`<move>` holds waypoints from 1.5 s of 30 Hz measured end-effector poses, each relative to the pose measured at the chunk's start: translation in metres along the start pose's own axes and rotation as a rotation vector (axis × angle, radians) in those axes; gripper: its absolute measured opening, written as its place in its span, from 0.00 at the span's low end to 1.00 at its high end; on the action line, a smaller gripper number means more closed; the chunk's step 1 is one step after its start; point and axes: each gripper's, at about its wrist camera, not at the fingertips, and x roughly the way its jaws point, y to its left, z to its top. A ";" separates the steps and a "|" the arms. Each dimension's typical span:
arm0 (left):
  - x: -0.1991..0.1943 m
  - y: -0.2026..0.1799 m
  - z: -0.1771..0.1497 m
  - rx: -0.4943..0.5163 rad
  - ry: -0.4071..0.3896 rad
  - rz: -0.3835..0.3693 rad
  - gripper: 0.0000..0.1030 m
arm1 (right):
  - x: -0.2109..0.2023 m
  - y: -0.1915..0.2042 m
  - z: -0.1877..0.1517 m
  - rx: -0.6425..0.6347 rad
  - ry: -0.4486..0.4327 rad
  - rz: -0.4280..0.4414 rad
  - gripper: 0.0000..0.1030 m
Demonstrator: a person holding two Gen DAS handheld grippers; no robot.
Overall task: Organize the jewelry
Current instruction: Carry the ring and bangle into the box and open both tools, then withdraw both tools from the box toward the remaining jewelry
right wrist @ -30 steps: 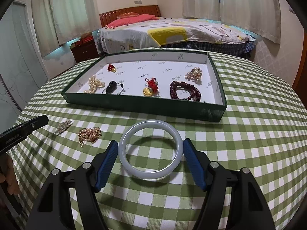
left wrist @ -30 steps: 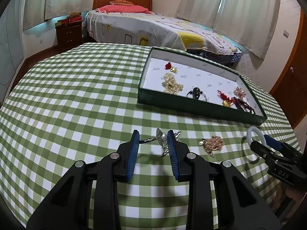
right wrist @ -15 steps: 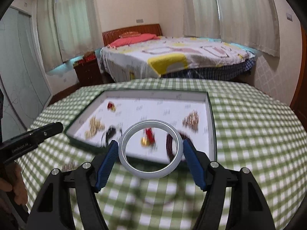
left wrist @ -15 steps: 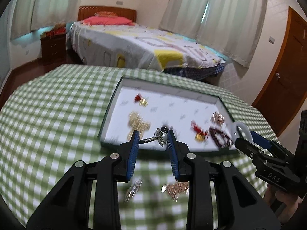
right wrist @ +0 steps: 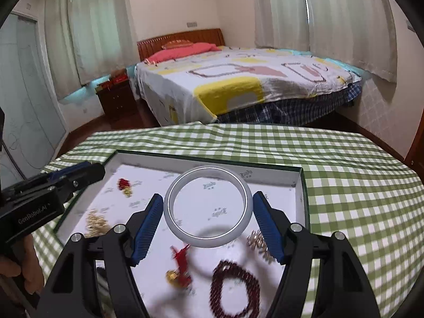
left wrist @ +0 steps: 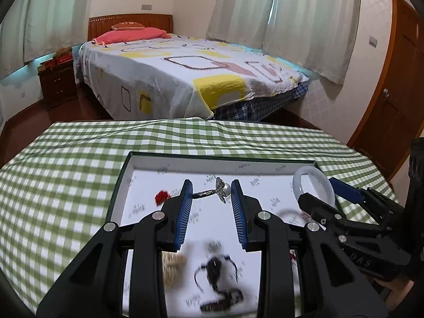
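My left gripper (left wrist: 211,194) is shut on a silver pearl brooch (left wrist: 217,191) and holds it above the white inside of the green jewelry box (left wrist: 212,157). My right gripper (right wrist: 208,213) is shut on a pale jade bangle (right wrist: 208,210) and holds it over the same box (right wrist: 303,185). The right gripper with the bangle (left wrist: 312,185) also shows in the left wrist view. In the box lie a red charm (right wrist: 124,184), gold pieces (right wrist: 96,221), a red-and-gold knot (right wrist: 180,267), a dark red bead bracelet (right wrist: 234,288) and a black piece (left wrist: 216,267).
The box sits on a round table with a green checked cloth (right wrist: 357,180). The left gripper body (right wrist: 39,201) shows at the left of the right wrist view. A bed (left wrist: 190,76), a nightstand (left wrist: 57,82) and a door (left wrist: 392,100) stand beyond the table.
Both grippers have lifted off the cloth and moved forward over the box, the left with the brooch, the right with the bangle. A gold piece left on the cloth is out of view.
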 end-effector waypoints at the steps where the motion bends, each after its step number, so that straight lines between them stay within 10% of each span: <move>1: 0.010 -0.001 0.003 0.006 0.012 0.008 0.28 | 0.006 -0.003 0.002 0.002 0.014 -0.003 0.66; 29: 0.118 0.009 0.013 -0.022 0.322 0.030 0.30 | 0.088 -0.015 0.020 0.001 0.338 -0.029 0.66; 34: 0.118 0.013 0.013 -0.050 0.319 0.034 0.54 | 0.086 -0.015 0.021 0.005 0.324 -0.032 0.71; 45: 0.071 0.010 0.020 -0.041 0.165 0.027 0.73 | 0.051 -0.013 0.026 -0.011 0.203 -0.049 0.71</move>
